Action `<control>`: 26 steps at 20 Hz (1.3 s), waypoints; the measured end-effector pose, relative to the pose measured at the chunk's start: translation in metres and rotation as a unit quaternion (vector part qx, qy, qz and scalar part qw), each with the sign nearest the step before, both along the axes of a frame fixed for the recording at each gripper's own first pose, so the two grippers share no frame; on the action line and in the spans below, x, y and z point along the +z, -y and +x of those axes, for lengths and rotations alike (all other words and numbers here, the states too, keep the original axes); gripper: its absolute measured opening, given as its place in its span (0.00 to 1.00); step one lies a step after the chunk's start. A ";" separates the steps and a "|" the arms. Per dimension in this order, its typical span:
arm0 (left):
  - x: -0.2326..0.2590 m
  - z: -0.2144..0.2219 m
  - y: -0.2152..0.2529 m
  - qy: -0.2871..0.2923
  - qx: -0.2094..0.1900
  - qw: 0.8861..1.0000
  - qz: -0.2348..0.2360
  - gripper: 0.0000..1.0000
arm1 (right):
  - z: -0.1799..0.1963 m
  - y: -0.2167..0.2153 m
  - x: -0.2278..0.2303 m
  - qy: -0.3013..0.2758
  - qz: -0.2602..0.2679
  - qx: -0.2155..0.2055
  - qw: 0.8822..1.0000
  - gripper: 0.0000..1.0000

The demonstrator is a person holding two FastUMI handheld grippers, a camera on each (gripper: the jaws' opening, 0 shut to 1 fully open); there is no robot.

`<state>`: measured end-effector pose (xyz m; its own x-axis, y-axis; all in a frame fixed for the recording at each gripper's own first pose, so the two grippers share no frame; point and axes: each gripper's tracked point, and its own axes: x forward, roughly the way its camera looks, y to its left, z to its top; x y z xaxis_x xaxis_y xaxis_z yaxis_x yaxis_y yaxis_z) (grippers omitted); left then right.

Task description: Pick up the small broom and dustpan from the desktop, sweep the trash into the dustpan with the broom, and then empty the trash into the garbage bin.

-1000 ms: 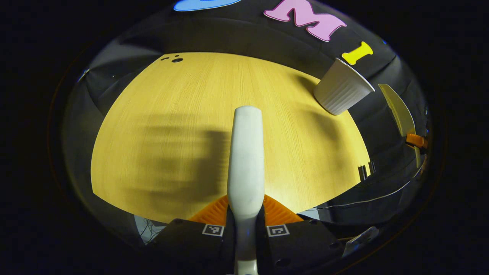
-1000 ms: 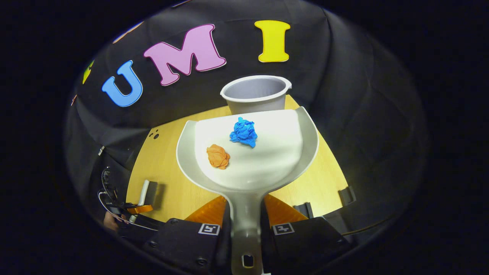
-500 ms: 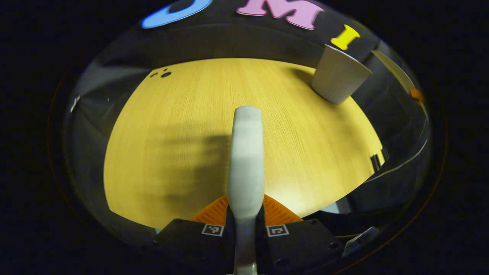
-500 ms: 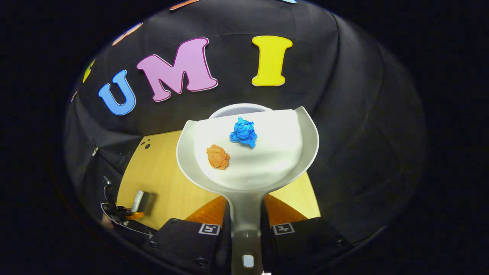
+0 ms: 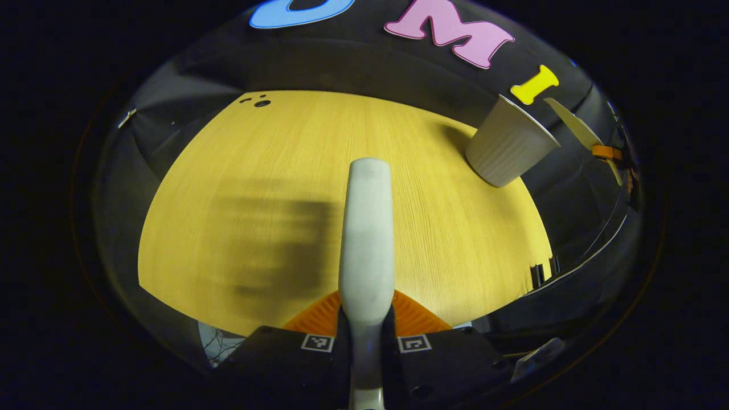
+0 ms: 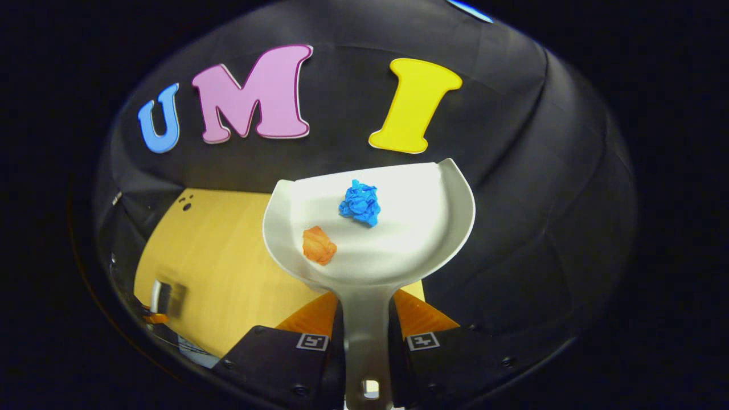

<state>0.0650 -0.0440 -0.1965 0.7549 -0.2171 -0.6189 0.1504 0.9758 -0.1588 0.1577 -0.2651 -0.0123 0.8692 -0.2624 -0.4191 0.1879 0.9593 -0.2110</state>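
On the dustpan [image 6: 398,228], blue [image 6: 360,204] and orange paper wads [image 6: 319,245] rest.

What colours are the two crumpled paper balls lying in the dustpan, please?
One blue, one orange, clearest in the right gripper view.

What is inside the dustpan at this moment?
A crumpled blue paper ball and a smaller orange one lie apart in the dustpan, which the right gripper holds by its handle. The pan covers whatever is below it.

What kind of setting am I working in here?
Likely a staged recording booth: a black cloth wall, a bare wooden desktop, a small white bin, and paper balls in a dustpan.
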 end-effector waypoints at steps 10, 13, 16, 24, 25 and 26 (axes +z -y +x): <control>0.002 -0.016 0.002 -0.001 0.019 0.999 -0.039 0.26 | 0.065 0.012 -0.020 -0.011 -0.048 -0.029 0.998 0.31; 0.003 -0.022 -0.002 -0.001 0.028 0.998 -0.048 0.27 | 0.069 0.017 -0.025 -0.019 -0.106 -0.036 0.993 0.35; 0.003 -0.026 -0.009 0.000 0.039 0.998 -0.047 0.26 | 0.074 0.018 -0.024 -0.017 -0.156 -0.029 0.987 0.35; -0.020 -0.048 -0.022 -0.021 0.064 0.997 -0.047 0.27 | 0.076 0.032 -0.022 -0.023 -0.284 -0.057 0.957 0.35; -0.023 -0.049 -0.027 -0.022 0.073 0.996 -0.046 0.27 | 0.076 0.032 -0.021 -0.020 -0.292 -0.061 0.954 0.31; -0.026 -0.051 -0.028 -0.024 0.079 0.995 -0.047 0.26 | 0.076 0.033 -0.020 -0.019 -0.302 -0.065 0.951 0.35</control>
<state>0.0144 -0.0158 -0.2224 0.7537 -0.1574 -0.6381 -0.0130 0.9671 -0.2540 0.2341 -0.2978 -0.0326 0.8000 -0.5698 -0.1882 0.2779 0.6298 -0.7253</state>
